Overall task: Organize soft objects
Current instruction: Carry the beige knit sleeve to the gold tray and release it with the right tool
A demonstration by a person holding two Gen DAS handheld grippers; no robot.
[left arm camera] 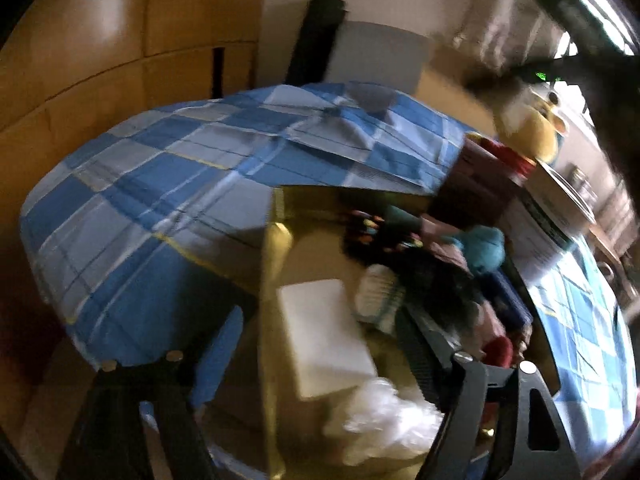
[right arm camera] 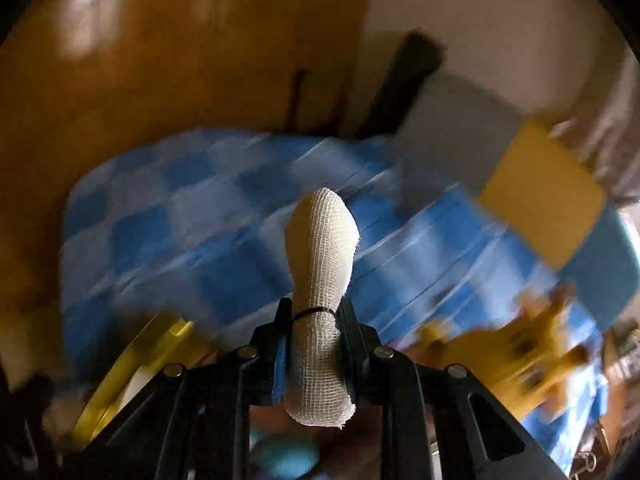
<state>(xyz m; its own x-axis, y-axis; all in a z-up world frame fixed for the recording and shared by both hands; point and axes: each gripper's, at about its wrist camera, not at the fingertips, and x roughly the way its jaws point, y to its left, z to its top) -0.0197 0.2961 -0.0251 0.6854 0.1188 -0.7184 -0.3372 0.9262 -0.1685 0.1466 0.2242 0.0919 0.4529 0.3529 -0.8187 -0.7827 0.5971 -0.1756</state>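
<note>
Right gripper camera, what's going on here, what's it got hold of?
The right gripper is shut on a rolled white gauze bandage, held upright above a bed with a blue checked sheet; that view is blurred. The left gripper is open and empty over a cardboard box on the bed, which holds soft toys, including a teal plush, and a white foam block.
</note>
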